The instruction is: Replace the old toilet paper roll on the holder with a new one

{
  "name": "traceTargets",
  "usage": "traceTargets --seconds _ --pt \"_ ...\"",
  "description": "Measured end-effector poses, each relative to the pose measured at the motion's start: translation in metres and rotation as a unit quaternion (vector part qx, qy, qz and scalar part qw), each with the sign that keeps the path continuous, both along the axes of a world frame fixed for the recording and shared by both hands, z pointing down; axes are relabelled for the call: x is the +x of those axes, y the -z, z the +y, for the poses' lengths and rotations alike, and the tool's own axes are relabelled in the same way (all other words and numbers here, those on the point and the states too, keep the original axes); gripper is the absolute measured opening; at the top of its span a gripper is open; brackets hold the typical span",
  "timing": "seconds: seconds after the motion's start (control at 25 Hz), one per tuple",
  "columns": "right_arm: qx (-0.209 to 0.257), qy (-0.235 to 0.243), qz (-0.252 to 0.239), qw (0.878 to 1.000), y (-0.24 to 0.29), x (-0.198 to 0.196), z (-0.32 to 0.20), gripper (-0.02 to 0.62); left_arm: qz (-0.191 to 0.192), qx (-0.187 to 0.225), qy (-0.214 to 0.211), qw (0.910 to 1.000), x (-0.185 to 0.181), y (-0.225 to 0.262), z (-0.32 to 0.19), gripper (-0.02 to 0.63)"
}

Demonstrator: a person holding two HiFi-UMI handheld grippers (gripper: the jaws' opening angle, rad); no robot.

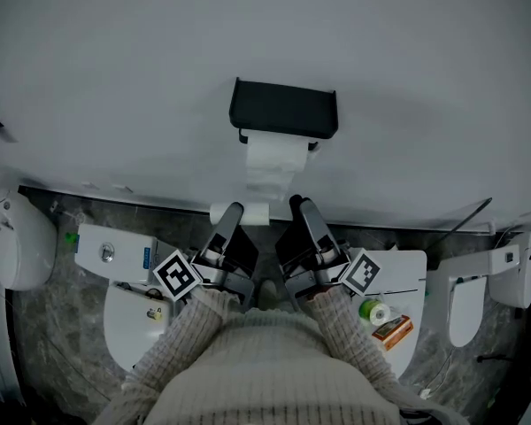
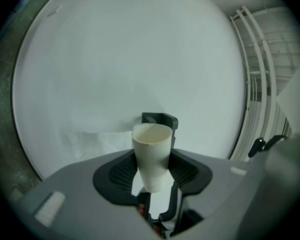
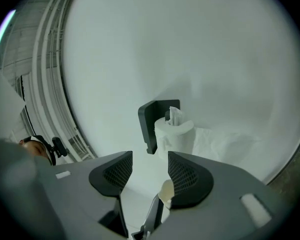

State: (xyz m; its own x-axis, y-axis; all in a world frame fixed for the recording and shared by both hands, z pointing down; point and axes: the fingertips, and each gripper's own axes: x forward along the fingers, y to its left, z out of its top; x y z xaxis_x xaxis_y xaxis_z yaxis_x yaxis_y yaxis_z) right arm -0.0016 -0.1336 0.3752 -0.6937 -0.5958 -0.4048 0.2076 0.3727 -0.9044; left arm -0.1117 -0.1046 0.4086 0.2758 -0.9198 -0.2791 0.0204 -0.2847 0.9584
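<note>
Item, left gripper: jaws are closed partway on a bare cardboard tube, which is held upright between the ribbed pads, with its open end above them. Only the lower part of the tube is pinched. A slip is judged possible if the pads are eased or the gripper is tipped, and the thin wall could be crushed by a harder squeeze. Item, right gripper: jaws are set about half apart and nothing is held between them; an edge of the tube is glimpsed just under its right pad. The two grippers are carried close side by side, so the tube could be knocked loose by a careless sweep. Item, toilet paper roll: it is seated on the black holder directly ahead of both grippers, beyond the jaw tips and apart from them. By this the swap is judged largely done. Item, loose paper tail: it is draped from the roll, ahead and to the right of the right gripper. It could be snagged by an open jaw on approach, so that sheets are torn off or the roll is dragged off its arm. Item, wall: it lies furthest ahead, behind the holder, and could be struck if either gripper is pushed on.
</note>
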Motion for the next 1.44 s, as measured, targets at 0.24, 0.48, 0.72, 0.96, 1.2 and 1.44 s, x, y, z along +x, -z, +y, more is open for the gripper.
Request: traceTargets --seconds 0.24,0.48,0.72,0.96,1.2,1.44 --pt "-0.006 -0.003 0.005 1.0 -0.002 0.006 0.005 0.196 0.002 0.0 -0.013 0.9999 0.005 0.001 -0.006 0.176" --pt "0.003 -0.007 0.003 1.0 -0.002 0.02 0.013 0.114 0.005 0.001 -0.021 0.9998 0.021 0.0 -0.002 0.176" --pt "0.013 -0.007 0.002 1.0 0.001 0.019 0.013 0.032 0.008 0.001 -0.02 0.9998 0.02 -0.001 -0.002 0.176" --pt "0.015 -0.004 0.007 1.0 0.0 0.016 0.01 0.002 0.0 0.004 -0.02 0.9998 0.019 0.0 -0.004 0.176" --pt "0.012 0.01 0.01 1.0 -0.002 0.012 0.01 0.002 -0.003 0.007 -0.015 0.9999 0.019 -0.001 -0.007 0.176" --pt "0.007 0.011 0.017 1.0 -0.007 -0.001 0.005 0.002 0.01 0.003 -0.006 0.9999 0.003 -0.004 -0.016 0.176"
